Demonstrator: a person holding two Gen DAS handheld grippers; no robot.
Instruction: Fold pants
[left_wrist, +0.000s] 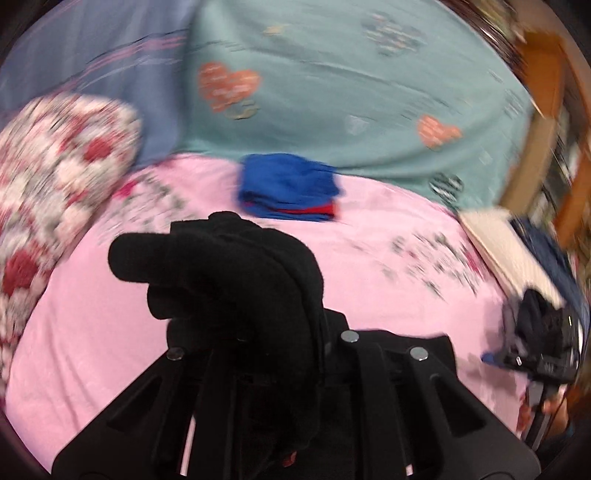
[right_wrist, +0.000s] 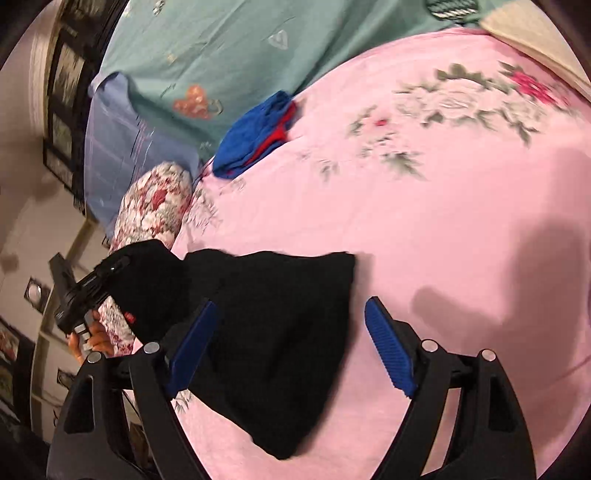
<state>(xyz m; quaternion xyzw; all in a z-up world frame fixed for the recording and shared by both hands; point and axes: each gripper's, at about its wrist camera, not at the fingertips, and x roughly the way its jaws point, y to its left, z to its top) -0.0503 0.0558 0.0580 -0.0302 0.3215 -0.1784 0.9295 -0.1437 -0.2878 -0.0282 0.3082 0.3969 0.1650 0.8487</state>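
The black pants (right_wrist: 280, 332) hang folded over the pink floral sheet (right_wrist: 424, 221). My left gripper (left_wrist: 258, 332) is shut on a thick bunch of the black pants (left_wrist: 229, 280), which hides its fingers. It also shows at the left of the right wrist view (right_wrist: 92, 288), holding the pants' other end above the sheet. My right gripper (right_wrist: 291, 347) is open, its blue pads (right_wrist: 388, 347) on either side of the pants' lower part. In the left wrist view the right gripper (left_wrist: 535, 347) is at the far right; its jaws are unclear there.
A folded blue and red garment (left_wrist: 288, 188) lies at the far edge of the pink sheet, also in the right wrist view (right_wrist: 255, 136). A red-and-white floral pillow (left_wrist: 55, 184) is at left. Teal heart-print bedding (left_wrist: 351, 92) lies behind. Wooden furniture (left_wrist: 543, 110) stands at right.
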